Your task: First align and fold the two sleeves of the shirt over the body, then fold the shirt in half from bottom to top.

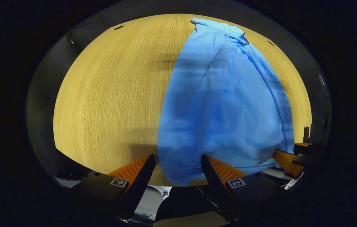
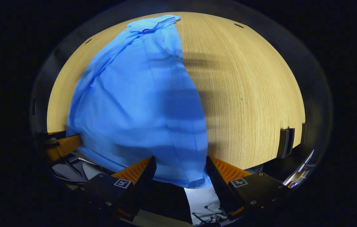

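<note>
A light blue shirt (image 1: 225,104) lies lengthwise on the wooden table (image 1: 109,94), collar (image 1: 229,30) at the far end, its sides folded in so it forms a narrow strip. My left gripper (image 1: 176,160) stands open at the near hem, with the shirt's left corner between its spread fingers. In the right gripper view the shirt (image 2: 137,104) fills the left half, and my right gripper (image 2: 180,162) is open around the hem's right corner. The hem hangs slightly over the table's near edge. Each view catches the other gripper (image 1: 287,160) (image 2: 61,146) beside the hem.
Bare wood extends left of the shirt in the left gripper view and right of it (image 2: 254,94) in the right gripper view. A dark bracket (image 2: 285,142) sits at the table's right edge. Pale floor with cables (image 2: 203,201) lies below the near edge.
</note>
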Tool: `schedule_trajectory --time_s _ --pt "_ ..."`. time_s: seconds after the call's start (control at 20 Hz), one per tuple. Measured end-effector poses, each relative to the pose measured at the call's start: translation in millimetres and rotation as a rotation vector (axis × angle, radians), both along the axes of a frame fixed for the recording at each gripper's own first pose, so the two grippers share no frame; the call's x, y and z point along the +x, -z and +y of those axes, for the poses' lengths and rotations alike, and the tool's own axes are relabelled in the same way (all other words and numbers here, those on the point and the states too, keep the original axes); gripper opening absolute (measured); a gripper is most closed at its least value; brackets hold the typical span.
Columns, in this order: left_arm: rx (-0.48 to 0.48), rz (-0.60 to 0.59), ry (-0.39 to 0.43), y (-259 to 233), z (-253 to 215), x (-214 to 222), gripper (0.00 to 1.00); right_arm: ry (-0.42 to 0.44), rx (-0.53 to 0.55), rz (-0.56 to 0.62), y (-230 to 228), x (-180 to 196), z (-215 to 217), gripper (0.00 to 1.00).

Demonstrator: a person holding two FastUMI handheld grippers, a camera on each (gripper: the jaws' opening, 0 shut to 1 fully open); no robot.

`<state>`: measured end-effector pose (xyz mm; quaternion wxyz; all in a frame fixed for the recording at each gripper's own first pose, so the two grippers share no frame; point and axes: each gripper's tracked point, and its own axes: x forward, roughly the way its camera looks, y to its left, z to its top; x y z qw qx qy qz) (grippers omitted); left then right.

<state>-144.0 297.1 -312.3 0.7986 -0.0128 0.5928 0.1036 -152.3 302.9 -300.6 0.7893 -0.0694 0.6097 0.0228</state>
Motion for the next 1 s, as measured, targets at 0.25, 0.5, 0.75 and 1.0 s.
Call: schedule_trajectory --time_s 0.25,0.5,0.75,1.0 --pt "0.004 -0.020 -0.002 -1.0 -0.9 0.2 0.99 -0.015 -0.006 0.010 -0.2 -0.5 0.6 0.98" --pt "-0.008 -0.034 -0.016 -1.2 -6.1 1.6 0.67 0.006 -0.001 -0.014 -1.6 0.2 -2.5 0.72" --pt "-0.079 -0.069 0.000 -1.4 -19.7 5.2 0.06 0.034 0.040 -0.061 -2.4 3.3 1.0 0.14" --pt "-0.078 -0.148 0.033 -29.2 -23.7 33.6 0.04 -0.016 0.085 -0.099 -26.4 22.9 11.6 0.01"
